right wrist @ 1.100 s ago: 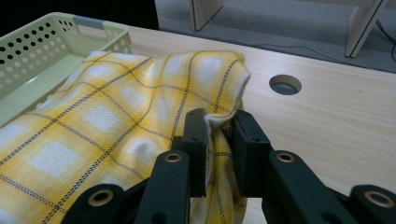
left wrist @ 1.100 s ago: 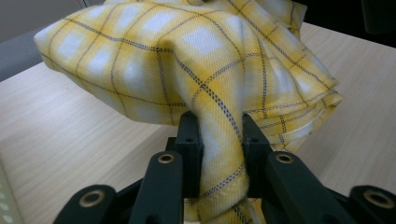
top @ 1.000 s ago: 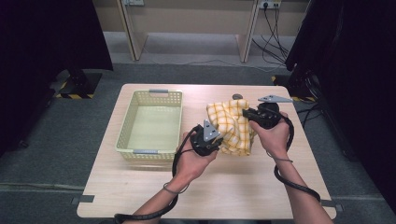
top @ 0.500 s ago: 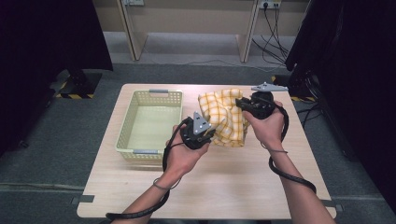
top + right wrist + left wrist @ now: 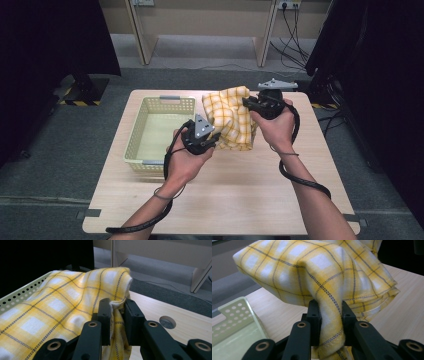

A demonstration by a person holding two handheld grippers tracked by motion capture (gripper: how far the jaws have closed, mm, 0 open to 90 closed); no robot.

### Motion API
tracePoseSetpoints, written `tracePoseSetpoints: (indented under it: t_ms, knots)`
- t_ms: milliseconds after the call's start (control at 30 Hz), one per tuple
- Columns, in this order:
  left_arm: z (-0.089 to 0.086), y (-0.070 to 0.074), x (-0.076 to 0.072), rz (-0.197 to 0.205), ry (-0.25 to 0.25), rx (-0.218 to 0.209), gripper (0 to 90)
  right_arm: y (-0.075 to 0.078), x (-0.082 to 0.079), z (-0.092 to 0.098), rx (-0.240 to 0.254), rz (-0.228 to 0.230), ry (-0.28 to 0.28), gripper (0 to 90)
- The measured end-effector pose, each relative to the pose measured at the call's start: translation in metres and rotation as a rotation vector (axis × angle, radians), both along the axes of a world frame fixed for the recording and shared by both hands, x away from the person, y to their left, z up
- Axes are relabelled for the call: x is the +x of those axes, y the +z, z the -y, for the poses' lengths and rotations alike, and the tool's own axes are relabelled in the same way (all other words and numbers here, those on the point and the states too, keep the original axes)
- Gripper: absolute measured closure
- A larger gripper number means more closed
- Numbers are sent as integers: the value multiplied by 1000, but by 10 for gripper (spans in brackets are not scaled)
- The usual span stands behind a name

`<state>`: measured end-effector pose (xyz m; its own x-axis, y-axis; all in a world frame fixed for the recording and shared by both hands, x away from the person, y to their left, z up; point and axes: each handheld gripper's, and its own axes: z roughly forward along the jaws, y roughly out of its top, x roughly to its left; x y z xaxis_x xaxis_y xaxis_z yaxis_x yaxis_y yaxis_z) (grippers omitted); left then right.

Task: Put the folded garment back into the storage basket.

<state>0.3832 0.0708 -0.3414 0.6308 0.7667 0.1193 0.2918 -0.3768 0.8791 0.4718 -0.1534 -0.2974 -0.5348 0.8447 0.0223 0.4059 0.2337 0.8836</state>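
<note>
A yellow checked cloth (image 5: 231, 117) hangs bunched above the wooden table (image 5: 240, 195), held between both grippers. My left gripper (image 5: 216, 141) is shut on the cloth's near lower edge; in the left gripper view a hemmed fold of the cloth (image 5: 329, 315) is pinched between the jaws of the left gripper (image 5: 329, 322). My right gripper (image 5: 246, 103) is shut on the far upper edge; in the right gripper view the cloth (image 5: 62, 307) drapes to the left from the right gripper (image 5: 116, 312). A pale green perforated basket (image 5: 135, 135) stands just left of the cloth.
The basket's rim shows in the left gripper view (image 5: 239, 312) and in the right gripper view (image 5: 22, 292). A round cable hole (image 5: 167, 322) sits in the tabletop. Black curtains flank the table, and desk legs with cables stand beyond its far edge.
Both grippers have lifted the cloth and carried it up and left, nearer the basket. The cloth now hangs higher off the table.
</note>
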Motion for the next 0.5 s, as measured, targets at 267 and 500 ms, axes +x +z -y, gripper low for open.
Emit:
tracePoseSetpoints:
  t_ms: [267,500]
  knots:
    - [-14,6,0,9,25,4,758,9,2,-16,3,14,18,775]
    - [-29,10,0,12,50,5,758,13,5,-30,5,16,40,776]
